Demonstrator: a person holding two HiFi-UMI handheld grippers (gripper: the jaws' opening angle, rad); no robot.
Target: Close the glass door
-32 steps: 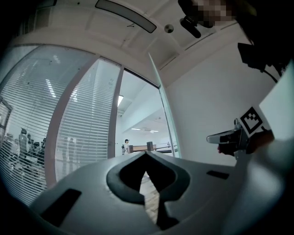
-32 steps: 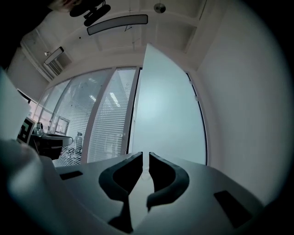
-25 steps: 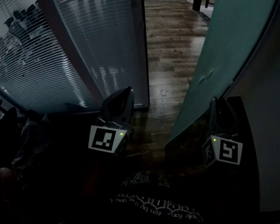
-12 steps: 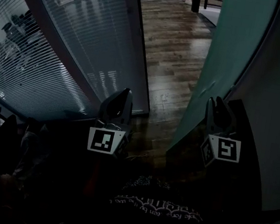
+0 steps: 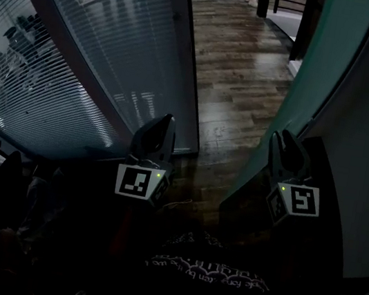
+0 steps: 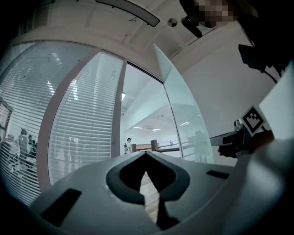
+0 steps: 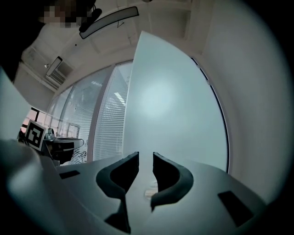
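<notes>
Now I am seeing the doorway [image 5: 240, 68] beside the glass door [image 5: 325, 62] widening, not closing; right claw [image 5: 285, 138] slightly apart facing it, left claw [image 5: 166, 120] together.

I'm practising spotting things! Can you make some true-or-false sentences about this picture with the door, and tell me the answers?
1. The door stands open. True.
2. The left gripper has its jaws wide apart. False: its jaw tips are together, with nothing between them.
3. The right gripper has a gap between its jaws. True.
4. The floor is carpet. False: it is wooden planks.
5. There are blinds on the left of the doorway. True.
</notes>
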